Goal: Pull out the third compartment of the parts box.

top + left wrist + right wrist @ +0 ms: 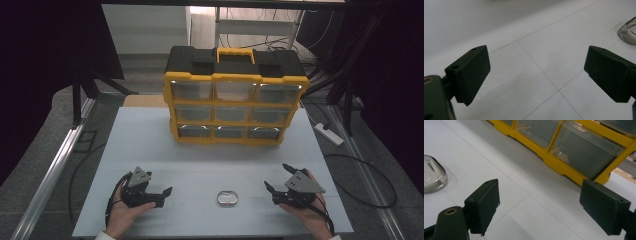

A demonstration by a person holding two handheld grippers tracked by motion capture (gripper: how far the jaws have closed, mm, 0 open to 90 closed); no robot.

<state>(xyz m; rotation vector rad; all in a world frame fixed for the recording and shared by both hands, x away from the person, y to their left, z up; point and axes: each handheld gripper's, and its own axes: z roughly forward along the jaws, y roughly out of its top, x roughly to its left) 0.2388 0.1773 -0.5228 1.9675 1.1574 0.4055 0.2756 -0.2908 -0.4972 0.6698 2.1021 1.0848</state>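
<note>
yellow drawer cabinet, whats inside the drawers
The yellow drawer cabinet has nine clear drawers, all shut. In the right gripper view the two nearest bottom drawers look empty. The upper drawers are too glared to tell. The small clear dish sits outside it.

organizer [235,100]: yellow-black | dish [228,198]: clear | table [150,145]: white | grippers: black

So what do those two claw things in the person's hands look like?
Both are black. The left gripper and right gripper each have two chunky block-shaped jaws, a grey three-cornered plate on top and a thin black cable trailing back by the wrist. A white cuff peeks out at the left wrist.
</note>
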